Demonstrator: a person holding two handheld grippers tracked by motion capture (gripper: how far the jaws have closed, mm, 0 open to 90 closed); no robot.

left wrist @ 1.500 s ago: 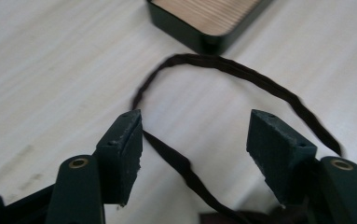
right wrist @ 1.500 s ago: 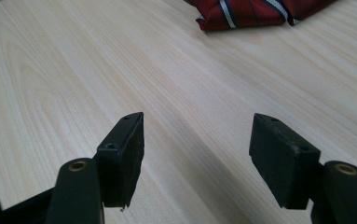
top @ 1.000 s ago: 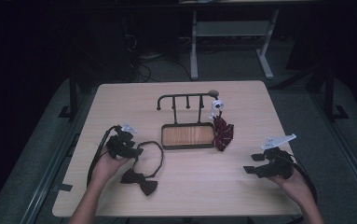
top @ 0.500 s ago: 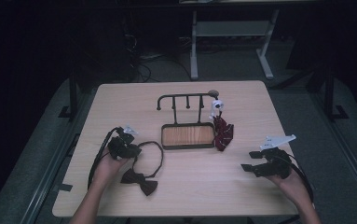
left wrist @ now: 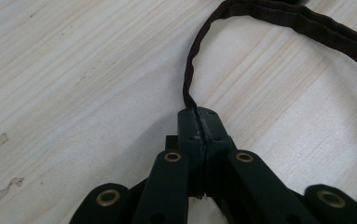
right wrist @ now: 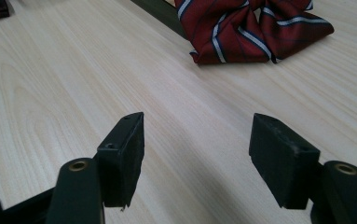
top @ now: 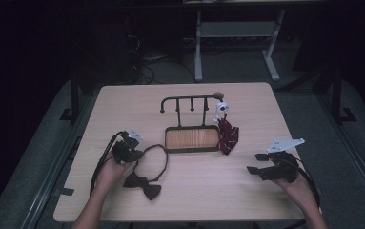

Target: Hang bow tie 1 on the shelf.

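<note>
Left gripper (left wrist: 198,114) fingers just clamped onto dark bow tie's strap (left wrist: 191,74), pinched strap end hidden, right gripper (right wrist: 197,154) fingers released.

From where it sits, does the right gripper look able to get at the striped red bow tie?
Probably yes. The right gripper stands open, and bare table lies between it and the striped red bow tie; nothing blocks the way.

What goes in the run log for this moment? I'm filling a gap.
left claw: just closed on dark bow tie's strap | right claw: open, nothing between | striped bow tie: on table
</note>
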